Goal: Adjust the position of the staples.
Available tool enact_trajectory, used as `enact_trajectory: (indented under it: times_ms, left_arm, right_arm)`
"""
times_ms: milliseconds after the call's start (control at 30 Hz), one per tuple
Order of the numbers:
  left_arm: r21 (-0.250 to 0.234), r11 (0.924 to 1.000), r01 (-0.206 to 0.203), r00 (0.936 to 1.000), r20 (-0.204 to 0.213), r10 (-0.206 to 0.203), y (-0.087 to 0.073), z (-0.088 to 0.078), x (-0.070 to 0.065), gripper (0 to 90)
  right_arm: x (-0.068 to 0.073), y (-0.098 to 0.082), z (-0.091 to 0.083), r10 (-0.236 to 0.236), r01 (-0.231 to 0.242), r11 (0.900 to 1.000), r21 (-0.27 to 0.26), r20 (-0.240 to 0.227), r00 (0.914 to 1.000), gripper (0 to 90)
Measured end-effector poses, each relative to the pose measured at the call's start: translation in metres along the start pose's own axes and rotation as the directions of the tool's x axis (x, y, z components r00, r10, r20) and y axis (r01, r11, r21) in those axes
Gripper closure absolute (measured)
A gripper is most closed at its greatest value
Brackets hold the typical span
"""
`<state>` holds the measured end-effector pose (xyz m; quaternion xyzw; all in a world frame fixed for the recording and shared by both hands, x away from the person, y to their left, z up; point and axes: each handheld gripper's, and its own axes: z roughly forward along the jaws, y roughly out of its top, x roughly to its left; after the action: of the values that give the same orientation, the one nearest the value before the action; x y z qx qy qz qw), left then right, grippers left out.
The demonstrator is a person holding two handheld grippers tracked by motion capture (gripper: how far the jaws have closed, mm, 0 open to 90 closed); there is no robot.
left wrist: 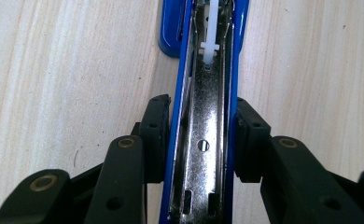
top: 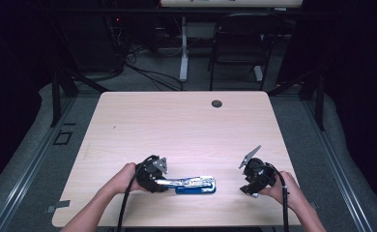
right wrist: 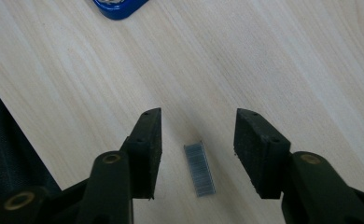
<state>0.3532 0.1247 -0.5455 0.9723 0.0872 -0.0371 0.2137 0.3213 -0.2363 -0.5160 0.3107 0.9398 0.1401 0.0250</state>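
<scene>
Clamping the opened blue stapler (left wrist: 203, 140) near the counter's (top: 177, 125) near edge with our left gripper (left wrist: 201, 135), our right gripper's (right wrist: 198, 154) fingers straddle a staple strip (right wrist: 199, 169), untouched.

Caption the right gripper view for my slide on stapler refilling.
Right tool straddles a strip of staples lying on the wooden table, pads not yet touching it.

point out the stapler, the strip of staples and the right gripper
stapler (left wrist: 207, 140), left gripper view, on its open metal channel
strip of staples (right wrist: 199, 169), right gripper view, on the strip's middle
right gripper (right wrist: 198, 151), right gripper view, midway between its fingertips
</scene>
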Motion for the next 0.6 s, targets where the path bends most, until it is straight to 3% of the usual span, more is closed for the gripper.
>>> enact_trajectory:
  times_ms: [200,467,600]
  left_arm:
    - [-0.005,1.0,0.0,0.9999,-0.01,0.0,0.0,0.0,-0.001,62.8]
    - [-0.004,1.0,-0.001,0.9999,-0.011,0.001,0.0,0.0,-0.001,62.9]
    - [-0.005,1.0,-0.002,0.9999,-0.012,0.002,0.0,0.0,-0.001,62.9]
  right_arm:
    - [0.0,0.0,0.005,-0.022,0.022,0.999,0.037,0.001,0.9998,62.5]
    - [-0.001,0.0,0.014,-0.044,0.044,0.995,0.092,-0.011,0.999,66.4]
    - [-0.001,-0.002,0.017,-0.03,0.031,0.995,0.095,-0.009,0.9995,68.1]
